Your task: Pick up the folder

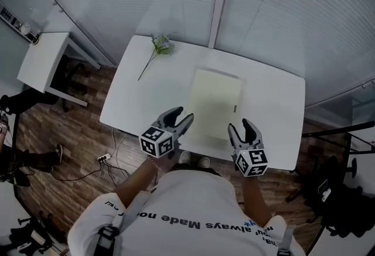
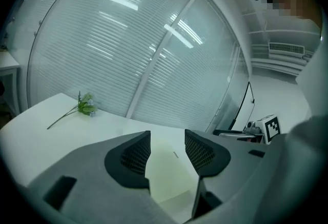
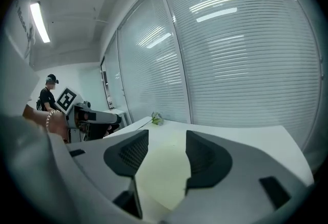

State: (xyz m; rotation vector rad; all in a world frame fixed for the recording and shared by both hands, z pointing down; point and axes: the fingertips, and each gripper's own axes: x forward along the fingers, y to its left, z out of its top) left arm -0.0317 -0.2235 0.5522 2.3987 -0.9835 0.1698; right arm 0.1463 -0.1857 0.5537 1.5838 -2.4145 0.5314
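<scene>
A pale yellow-green folder (image 1: 215,103) lies flat in the middle of the white table (image 1: 140,85). My left gripper (image 1: 180,117) hovers over the table's near edge, just left of the folder's near left corner, jaws open and empty. My right gripper (image 1: 242,128) hangs at the folder's near right corner, also open with nothing between its jaws. In the left gripper view the folder (image 2: 169,171) shows through the gap of the left gripper (image 2: 167,150). In the right gripper view the folder (image 3: 164,171) lies beyond the right gripper (image 3: 167,150).
A small sprig of artificial flowers (image 1: 159,47) lies at the table's far left. A low white side table (image 1: 44,64) stands to the left, with cables on the wooden floor. Window blinds run behind the table. Dark equipment (image 1: 337,190) stands at the right.
</scene>
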